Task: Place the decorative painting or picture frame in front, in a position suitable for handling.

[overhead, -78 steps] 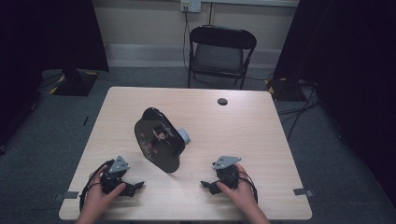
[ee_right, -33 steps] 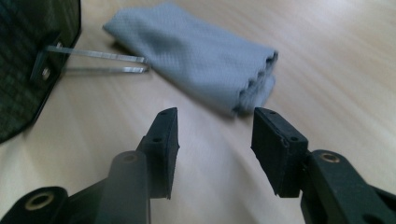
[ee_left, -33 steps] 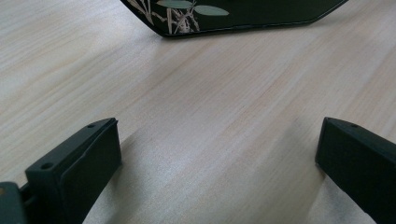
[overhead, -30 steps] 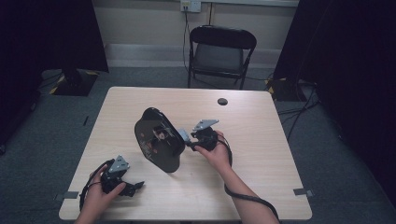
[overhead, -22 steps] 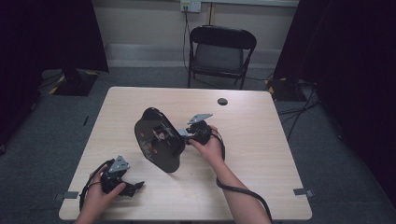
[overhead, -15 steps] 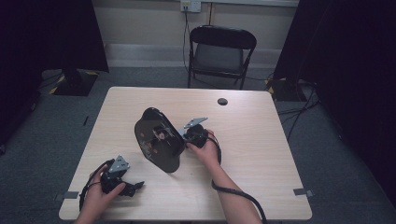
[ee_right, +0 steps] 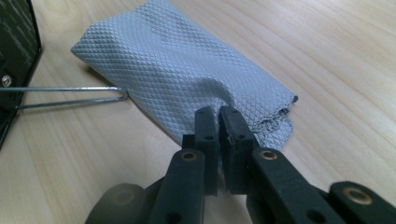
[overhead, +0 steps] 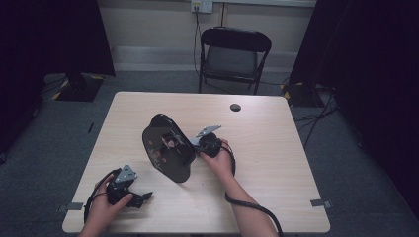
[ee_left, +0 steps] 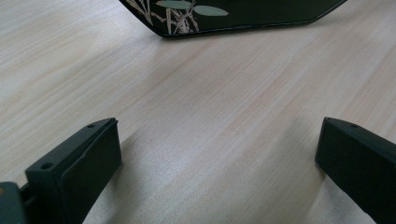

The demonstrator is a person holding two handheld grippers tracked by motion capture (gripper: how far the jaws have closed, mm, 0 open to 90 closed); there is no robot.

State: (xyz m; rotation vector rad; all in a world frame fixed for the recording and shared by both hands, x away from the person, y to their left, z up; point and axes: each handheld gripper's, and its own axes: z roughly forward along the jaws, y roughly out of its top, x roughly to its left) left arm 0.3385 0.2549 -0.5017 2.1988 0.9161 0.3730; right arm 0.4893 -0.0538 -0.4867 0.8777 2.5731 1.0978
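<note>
We see the right gripper point(overhead: 196, 144) gone from the table's 5 o'clock edge to its middle beside the oval black framed panel point(overhead: 167, 154), jaws just closed, pinching the grey woven cloth point(ee_right: 187, 79).

You will find no writing, brand, number or sign that can be read here. The black panel point(ee_left: 233, 14) carries only a painted sprig of leaves and stems, and the faint pale rows on its edge point(ee_right: 16, 42) are too blurred to read.
</note>
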